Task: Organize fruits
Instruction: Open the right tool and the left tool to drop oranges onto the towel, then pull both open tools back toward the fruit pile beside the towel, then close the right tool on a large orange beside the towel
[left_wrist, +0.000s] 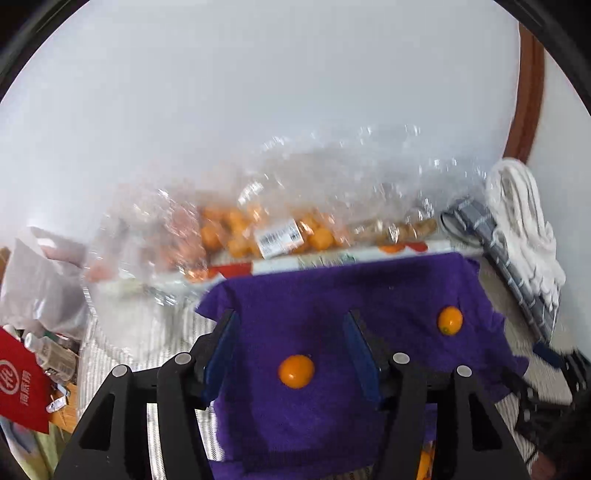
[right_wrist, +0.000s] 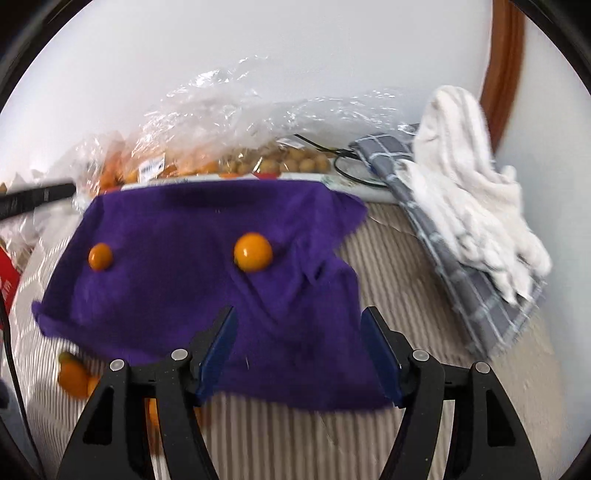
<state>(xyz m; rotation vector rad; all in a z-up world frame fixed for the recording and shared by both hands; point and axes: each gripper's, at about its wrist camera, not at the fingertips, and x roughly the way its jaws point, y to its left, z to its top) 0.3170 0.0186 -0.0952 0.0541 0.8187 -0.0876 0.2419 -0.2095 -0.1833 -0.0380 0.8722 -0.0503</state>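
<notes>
Two oranges (left_wrist: 296, 371) (left_wrist: 450, 320) set on purple cloth (left_wrist: 332, 295); bagged fruit (left_wrist: 258, 232) behind cloth remains (most, I judge); left gripper (left_wrist: 291, 354) and right gripper (right_wrist: 299, 354) open, empty.

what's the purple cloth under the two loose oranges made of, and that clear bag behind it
The purple cloth looks like soft, matte knit or fleece fabric: it drapes, wrinkles and dents under the two small glossy orange fruits; the exact fibre is unclear. The crinkled clear bag seems thin glossy plastic film: see-through, with sharp white glints along its creases.
</notes>
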